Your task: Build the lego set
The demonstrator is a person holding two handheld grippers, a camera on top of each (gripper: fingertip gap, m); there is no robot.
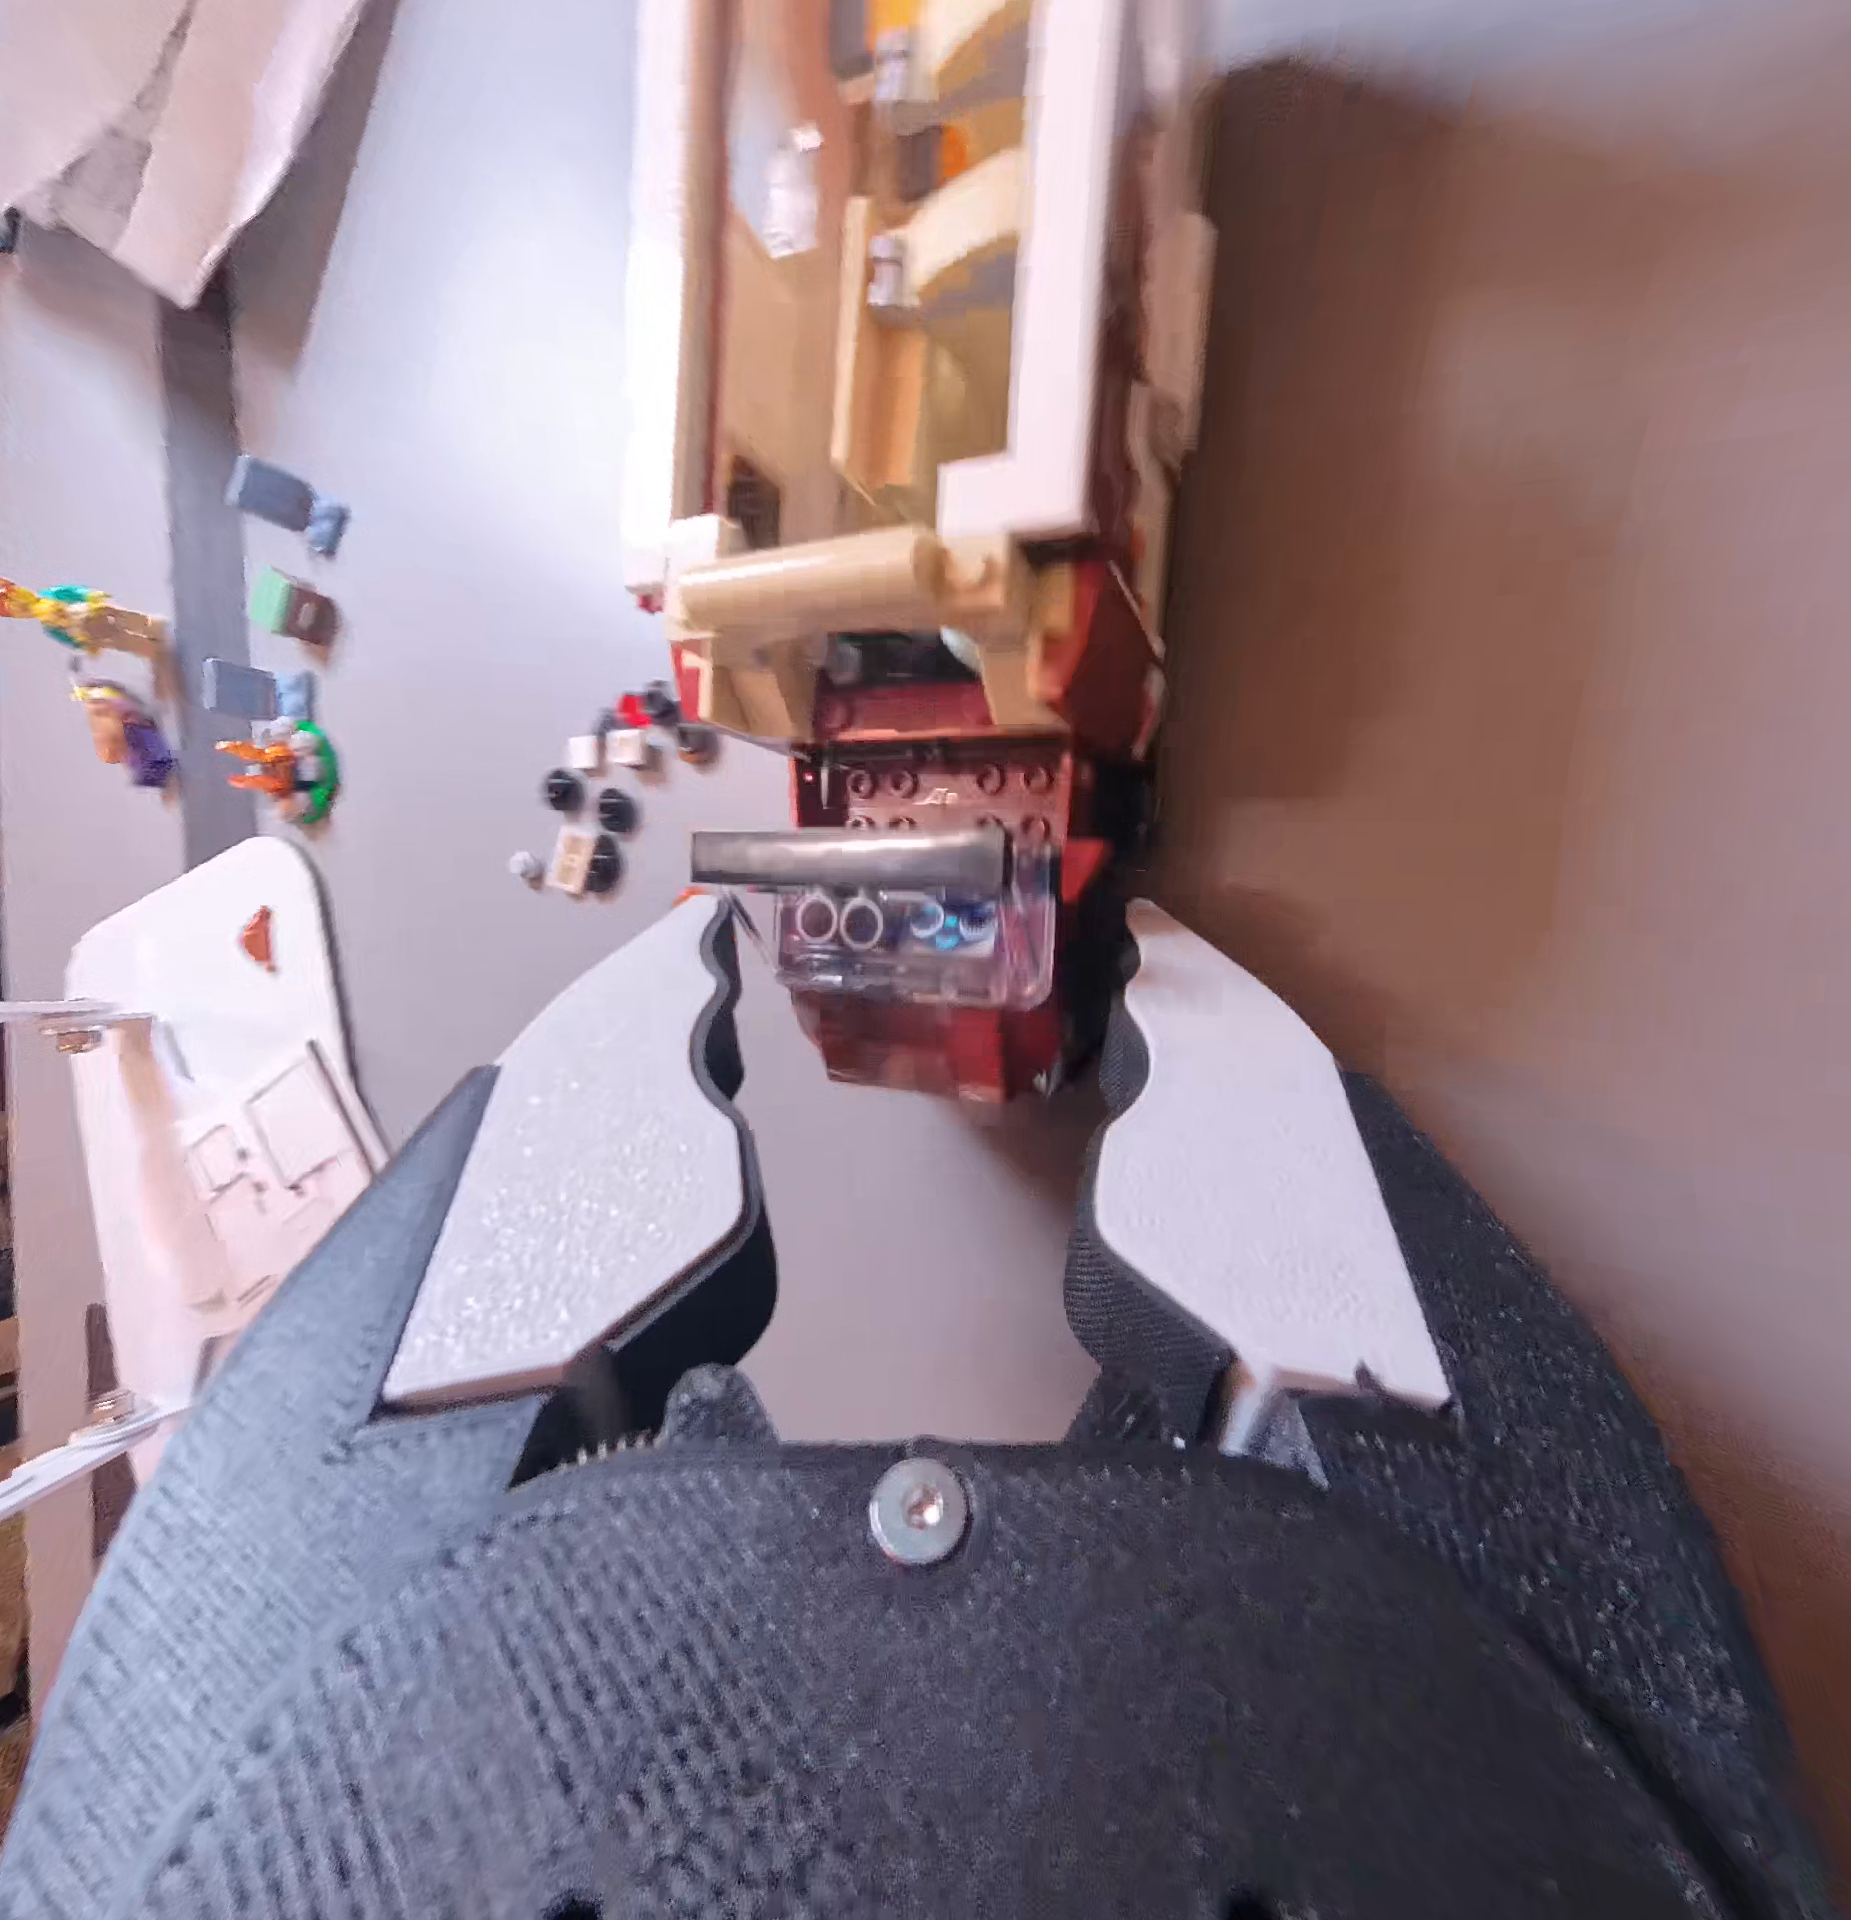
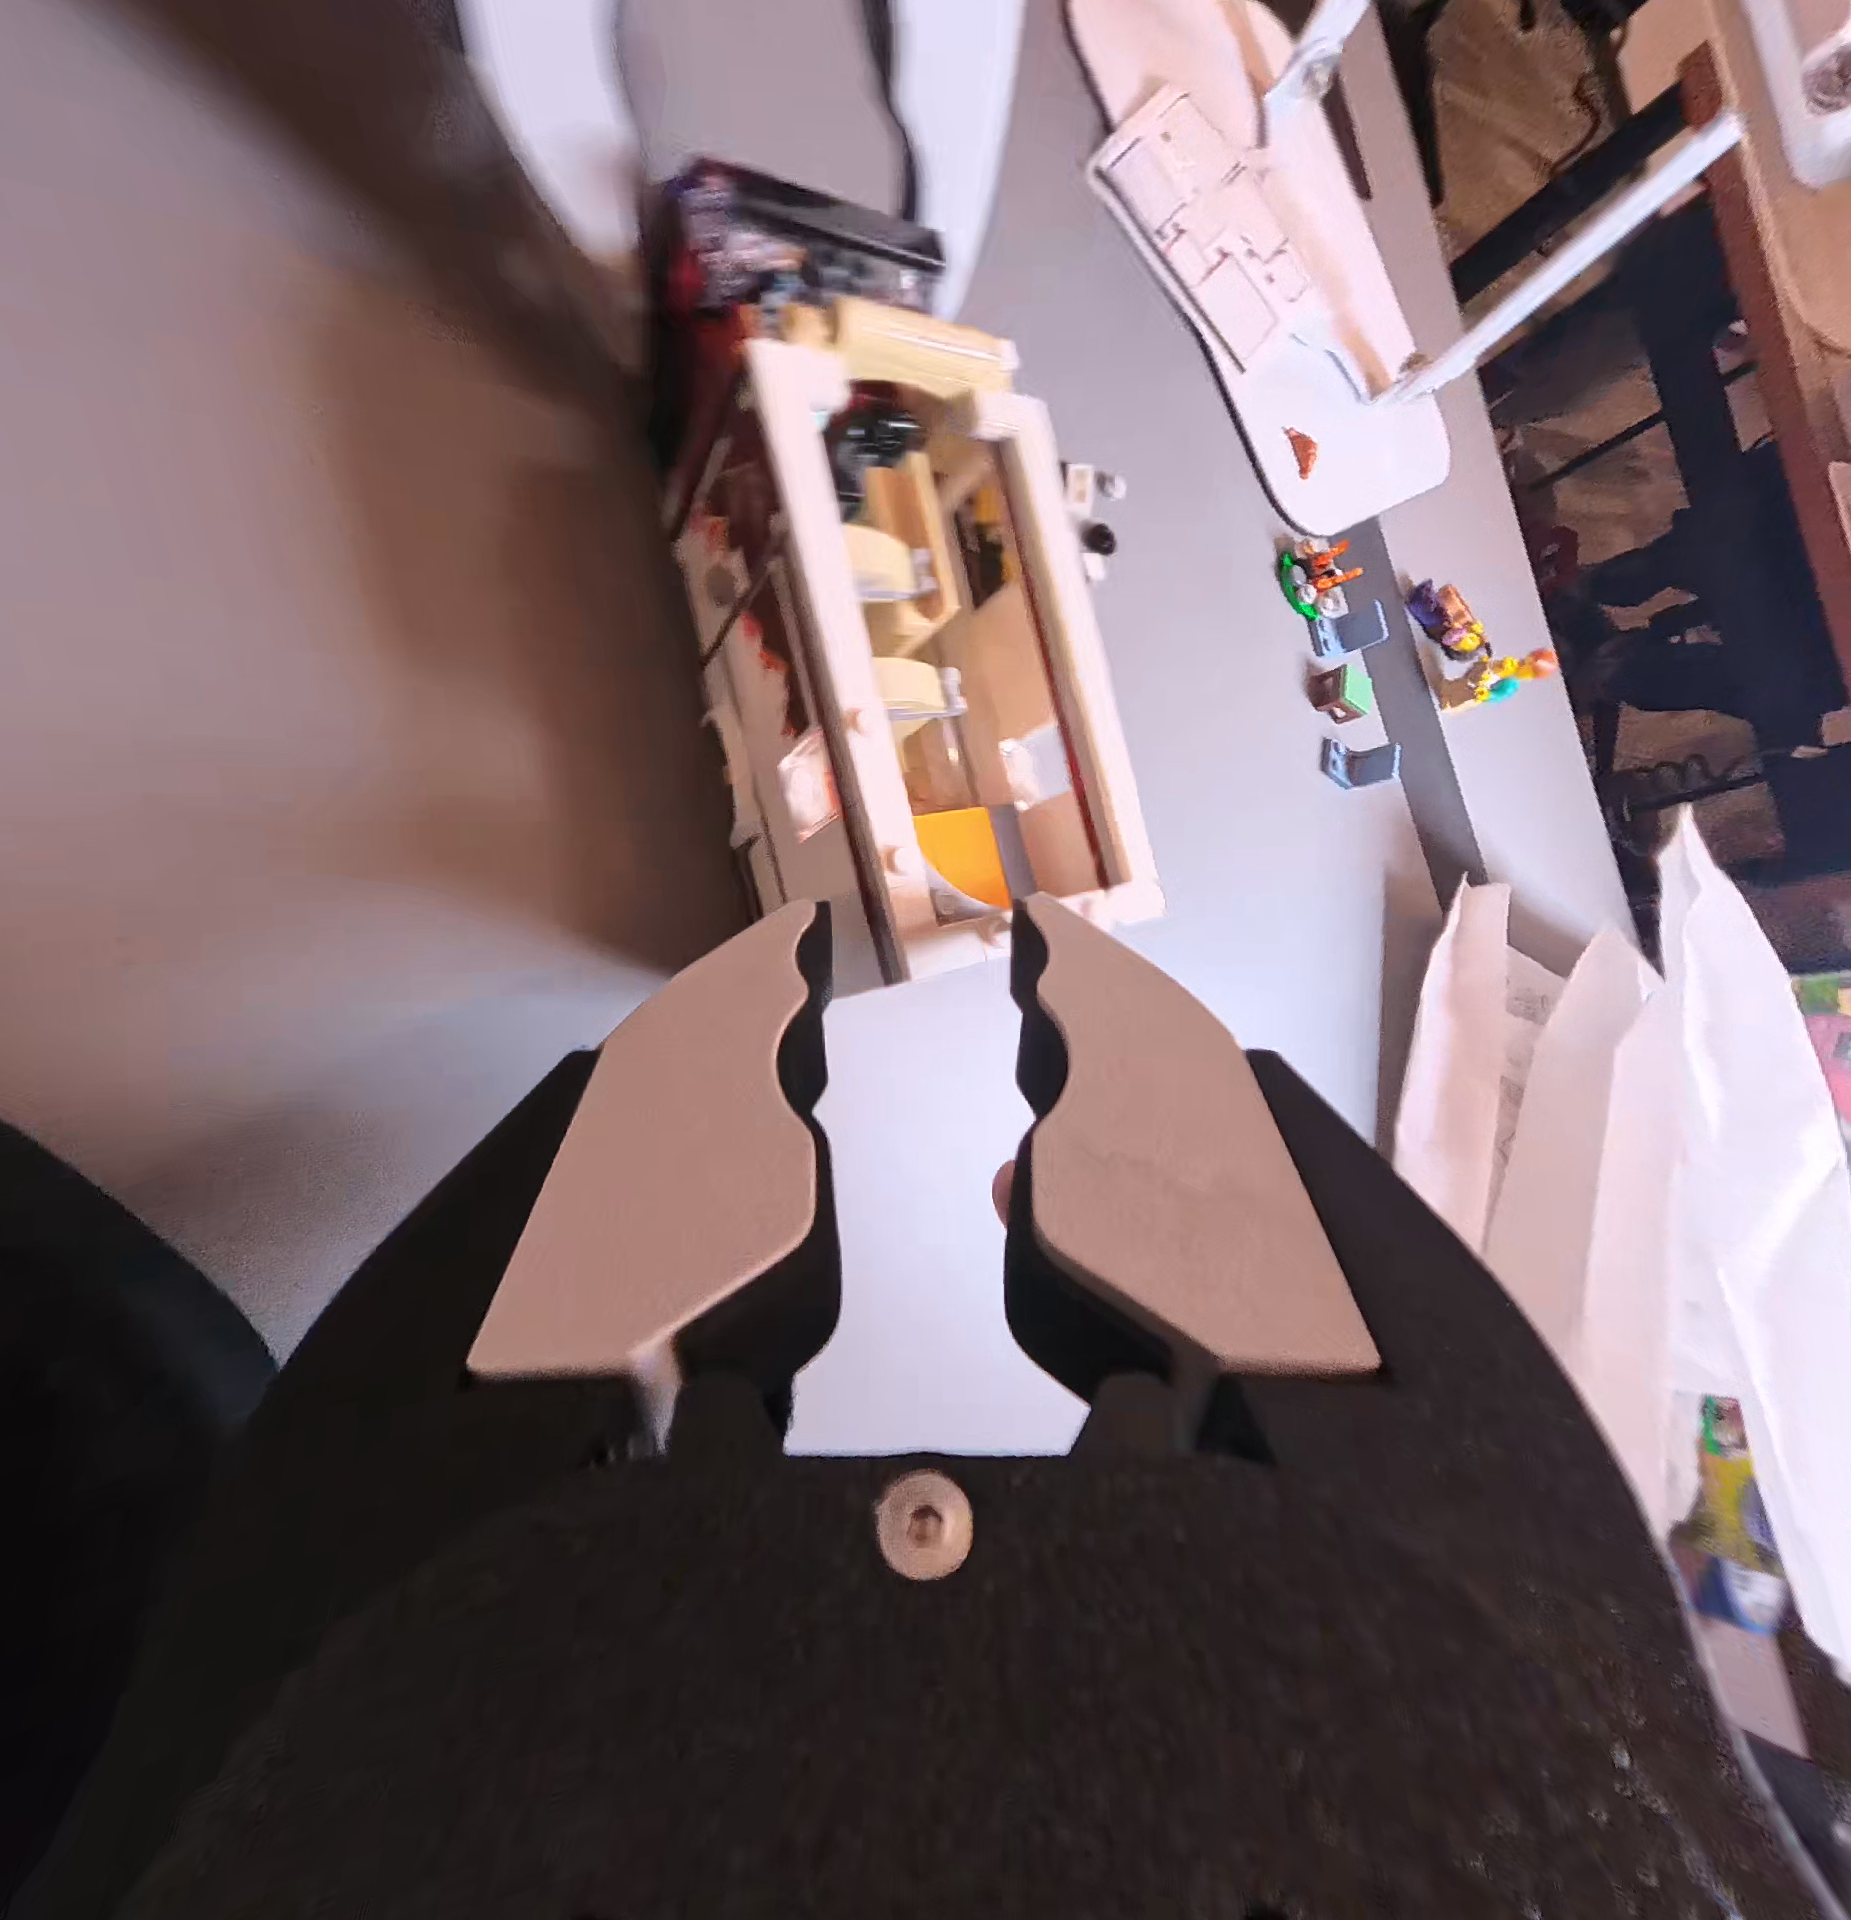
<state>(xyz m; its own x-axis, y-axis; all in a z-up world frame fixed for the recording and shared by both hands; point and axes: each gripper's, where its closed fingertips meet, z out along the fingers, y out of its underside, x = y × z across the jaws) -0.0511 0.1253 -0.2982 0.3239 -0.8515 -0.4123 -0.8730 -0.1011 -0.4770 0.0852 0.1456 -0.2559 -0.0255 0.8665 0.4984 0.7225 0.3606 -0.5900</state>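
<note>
A hobby table in what looks like a home room. A half-built toy brick model (image 2: 931, 665) lies on the grey tabletop (image 2: 1212, 790), minifigures (image 2: 1461, 644) at its three o'clock, an instruction booklet (image 2: 1264, 270) at one o'clock, and torn paper bags (image 2: 1648, 1195) at four o'clock.

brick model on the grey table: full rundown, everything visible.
The brick model is a long, open-sided build with a white outer frame, tan curved parts inside, an orange piece at one end and a dark red studded block, clear piece and dark bar at the other. It lies on the grey table. Both grippers point at opposite ends; contact cannot be told.
</note>
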